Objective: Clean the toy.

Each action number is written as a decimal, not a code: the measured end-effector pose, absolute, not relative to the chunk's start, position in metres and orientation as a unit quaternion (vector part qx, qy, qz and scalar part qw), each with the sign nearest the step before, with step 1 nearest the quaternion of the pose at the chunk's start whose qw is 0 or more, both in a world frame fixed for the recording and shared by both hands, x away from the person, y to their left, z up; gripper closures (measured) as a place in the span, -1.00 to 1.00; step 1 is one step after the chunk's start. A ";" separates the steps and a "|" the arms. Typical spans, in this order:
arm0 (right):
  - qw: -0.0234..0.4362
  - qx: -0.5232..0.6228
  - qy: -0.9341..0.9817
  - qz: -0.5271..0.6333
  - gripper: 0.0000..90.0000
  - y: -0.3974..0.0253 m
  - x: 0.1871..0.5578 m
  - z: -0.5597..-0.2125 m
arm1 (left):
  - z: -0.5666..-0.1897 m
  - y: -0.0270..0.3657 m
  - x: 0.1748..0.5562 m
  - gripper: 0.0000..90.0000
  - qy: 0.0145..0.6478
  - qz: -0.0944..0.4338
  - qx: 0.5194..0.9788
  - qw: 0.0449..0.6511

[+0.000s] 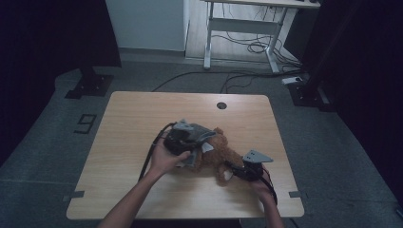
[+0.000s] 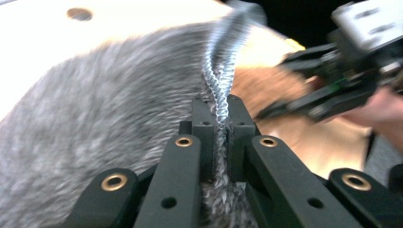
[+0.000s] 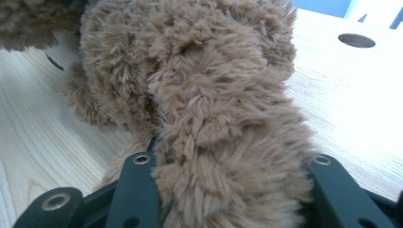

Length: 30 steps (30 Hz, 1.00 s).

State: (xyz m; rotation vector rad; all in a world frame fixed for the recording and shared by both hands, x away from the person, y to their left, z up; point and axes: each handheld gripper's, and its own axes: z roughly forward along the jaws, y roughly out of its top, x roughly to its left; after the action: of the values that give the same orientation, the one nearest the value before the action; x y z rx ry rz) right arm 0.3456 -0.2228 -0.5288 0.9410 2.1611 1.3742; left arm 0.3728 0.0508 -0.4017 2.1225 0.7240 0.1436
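The left gripper (image 2: 219, 128) pinches the grey cloth (image 2: 104, 123) at its seam, jaws closed on it. The right gripper (image 3: 233, 190) clamps the brown teddy bear (image 3: 209, 95), likely steadying it so the cloth can be worked along it

Showing bare forearms, with no sleeves reaching the wrists in the high view. Carrying a black left hand-held gripper (image 1: 183, 140) with a dark cable looping off its near side, and a black right hand-held gripper (image 1: 237, 169) wearing a grey three-cornered plate on top with small holes in it. Displaying, in the left gripper view (image 2: 222, 124), matte black linkage arms set with brass-ringed pivot holes and smaller plain screw holes, ending in narrow squared fingers (image 2: 203, 121). Repeating the same black arms and brass rings in the right gripper view (image 3: 228, 164).
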 end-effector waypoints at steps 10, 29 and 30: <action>0.203 0.337 0.775 0.494 0.31 -0.225 0.345 -0.530 | -0.432 -0.054 0.375 0.89 0.249 0.004 0.888 0.387; 0.208 0.330 0.779 0.491 0.32 -0.226 0.344 -0.532 | -0.441 0.063 0.394 0.89 0.350 0.030 0.843 0.406; 0.207 0.329 0.779 0.491 0.32 -0.226 0.344 -0.532 | -0.440 0.073 0.396 0.89 0.357 0.018 0.836 0.416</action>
State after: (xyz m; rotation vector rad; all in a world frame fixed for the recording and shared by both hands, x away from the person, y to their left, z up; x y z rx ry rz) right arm 0.3436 -0.2262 -0.5320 0.9154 2.1706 1.3688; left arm 0.3959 0.0732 -0.4401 2.1003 0.8973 0.0444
